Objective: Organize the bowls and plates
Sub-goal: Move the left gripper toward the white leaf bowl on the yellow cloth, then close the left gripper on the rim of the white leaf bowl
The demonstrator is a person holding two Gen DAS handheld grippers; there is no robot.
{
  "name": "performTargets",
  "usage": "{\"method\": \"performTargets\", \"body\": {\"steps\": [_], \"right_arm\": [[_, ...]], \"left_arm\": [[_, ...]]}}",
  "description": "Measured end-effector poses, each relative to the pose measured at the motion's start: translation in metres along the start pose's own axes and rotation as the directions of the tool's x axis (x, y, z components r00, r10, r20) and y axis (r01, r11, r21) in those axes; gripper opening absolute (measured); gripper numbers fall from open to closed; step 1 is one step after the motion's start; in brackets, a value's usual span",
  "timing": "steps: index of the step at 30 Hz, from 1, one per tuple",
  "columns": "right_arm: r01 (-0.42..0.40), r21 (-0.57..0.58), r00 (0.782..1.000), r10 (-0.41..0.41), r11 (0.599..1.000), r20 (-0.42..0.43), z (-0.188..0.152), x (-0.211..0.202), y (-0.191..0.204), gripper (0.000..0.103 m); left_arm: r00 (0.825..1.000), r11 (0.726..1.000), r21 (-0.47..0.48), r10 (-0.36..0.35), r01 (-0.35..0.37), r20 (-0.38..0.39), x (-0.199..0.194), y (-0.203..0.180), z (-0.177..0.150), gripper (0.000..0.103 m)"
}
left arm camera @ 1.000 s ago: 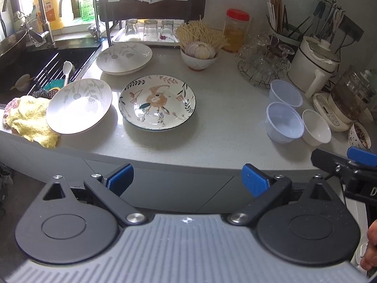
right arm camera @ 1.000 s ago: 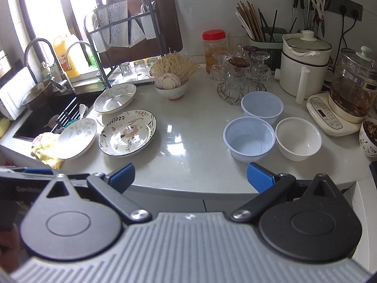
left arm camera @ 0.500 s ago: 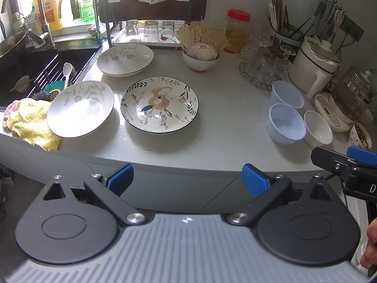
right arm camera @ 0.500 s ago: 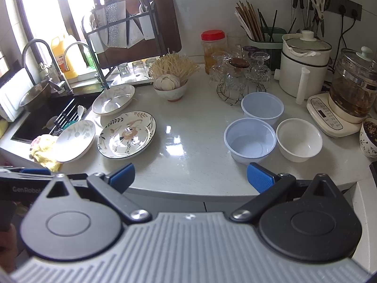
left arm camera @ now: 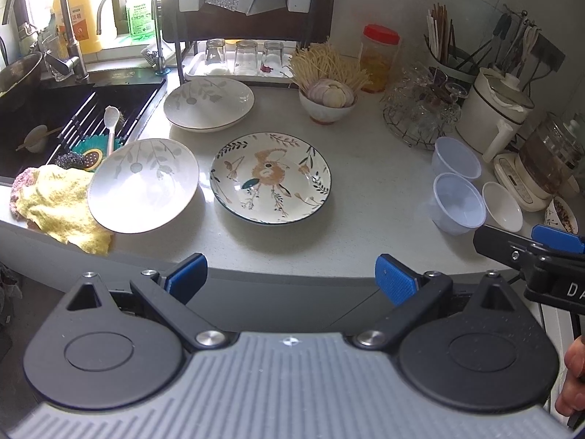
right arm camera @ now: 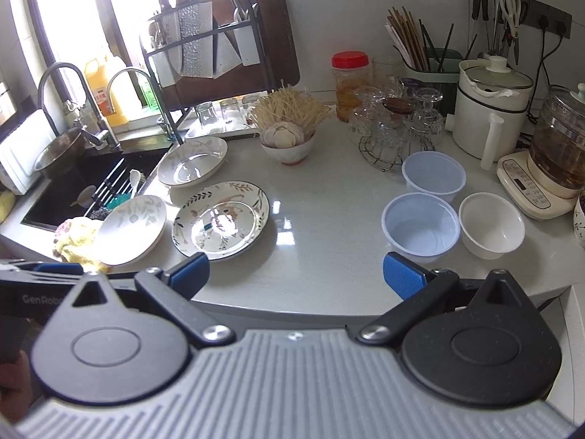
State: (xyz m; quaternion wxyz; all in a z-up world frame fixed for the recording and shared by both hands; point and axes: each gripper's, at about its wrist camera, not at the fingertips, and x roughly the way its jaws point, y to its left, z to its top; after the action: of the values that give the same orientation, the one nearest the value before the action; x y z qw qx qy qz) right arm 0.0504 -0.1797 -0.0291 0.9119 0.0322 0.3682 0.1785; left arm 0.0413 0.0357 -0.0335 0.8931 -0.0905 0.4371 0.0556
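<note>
A flower-patterned plate [left arm camera: 270, 177] [right arm camera: 220, 219] lies mid-counter. A white leaf-print plate [left arm camera: 143, 184] [right arm camera: 132, 228] leans on a yellow cloth to its left. A second leaf-print plate [left arm camera: 208, 104] [right arm camera: 192, 161] lies behind, near the sink. Two clear plastic bowls [left arm camera: 459, 203] [right arm camera: 420, 226], [left arm camera: 456, 161] [right arm camera: 434, 177] and a white bowl [left arm camera: 502, 210] [right arm camera: 491, 230] stand at the right. My left gripper [left arm camera: 290, 280] is open and empty, short of the counter edge before the flower plate. My right gripper [right arm camera: 296, 276] is open and empty, at the edge before the plastic bowls.
A sink [left arm camera: 55, 120] with utensils is at the left. A yellow cloth [left arm camera: 58, 203] lies at the front left. A bowl of garlic and noodles [left arm camera: 327, 100], a glass rack [right arm camera: 393, 135], a red-lidded jar [right arm camera: 350, 84], a cooker [right arm camera: 491, 109] and a kettle [right arm camera: 557, 146] line the back.
Both grippers have moved a little closer to the counter, so the plates and bowls look larger. Both stay open and empty. Nothing on the counter has moved.
</note>
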Motion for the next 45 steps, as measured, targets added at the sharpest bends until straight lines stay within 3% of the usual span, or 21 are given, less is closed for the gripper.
{"method": "performTargets", "body": {"steps": [16, 27, 45], "right_arm": [[0.028, 0.032, 0.999, -0.028, 0.999, 0.017, 0.010, 0.021, 0.078, 0.103], [0.053, 0.124, 0.998, -0.057, 0.991, 0.026, 0.004, 0.037, 0.128, 0.103], [-0.042, 0.150, 0.999, 0.046, 0.988, -0.023, 0.000, 0.088, 0.169, 0.103]], "left_arm": [[0.999, 0.999, 0.023, -0.037, 0.037, -0.005, 0.004, 0.088, 0.020, 0.100], [0.997, 0.991, 0.112, -0.074, 0.076, -0.021, 0.005, 0.149, 0.022, 0.100], [0.999, 0.997, 0.070, -0.019, 0.022, -0.044, 0.026, 0.200, 0.035, 0.100]]}}
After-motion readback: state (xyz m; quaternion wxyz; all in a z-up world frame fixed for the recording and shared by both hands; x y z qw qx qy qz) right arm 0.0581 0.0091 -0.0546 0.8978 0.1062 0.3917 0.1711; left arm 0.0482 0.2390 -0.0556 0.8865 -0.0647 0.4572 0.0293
